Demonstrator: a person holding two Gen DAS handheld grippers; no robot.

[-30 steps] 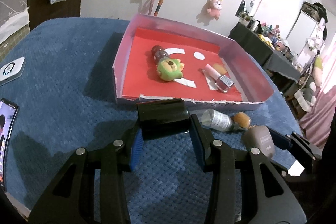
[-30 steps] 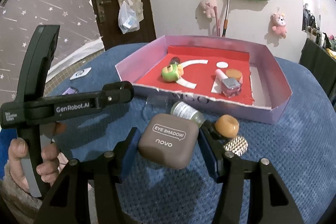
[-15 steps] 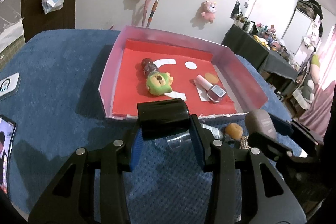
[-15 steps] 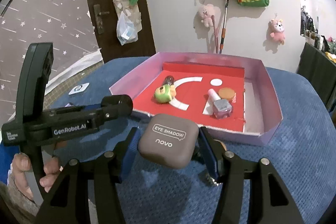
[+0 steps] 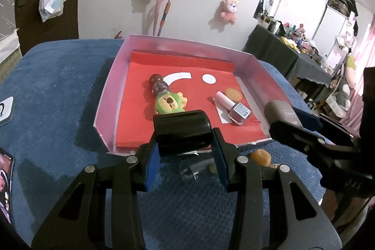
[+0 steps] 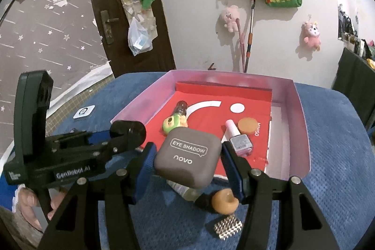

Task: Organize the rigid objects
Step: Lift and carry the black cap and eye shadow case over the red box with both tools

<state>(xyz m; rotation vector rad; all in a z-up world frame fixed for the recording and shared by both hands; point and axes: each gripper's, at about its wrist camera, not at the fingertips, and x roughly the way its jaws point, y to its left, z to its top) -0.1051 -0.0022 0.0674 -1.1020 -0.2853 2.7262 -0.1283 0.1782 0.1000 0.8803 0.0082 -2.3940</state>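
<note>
My right jaws (image 6: 187,162) clamp a taupe case (image 6: 187,159) lettered "EYE SHADOW" and "novo", held above the tray's (image 6: 302,132) near edge. My left jaws (image 5: 184,154) grip a black cylinder (image 5: 182,132) above the same edge; "GenRobot.AI" marks that tool. "MINISO" shows on the red liner (image 6: 211,97) at 1 o'clock. The liner's far half lies bare. A bottle (image 6: 185,191) and a bead block (image 6: 228,227) lie on the blue table (image 6: 339,179) beneath.

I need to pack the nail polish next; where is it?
The nail polish lies inside the tray, right of centre in the right wrist view, beside the round orange disc.
</note>
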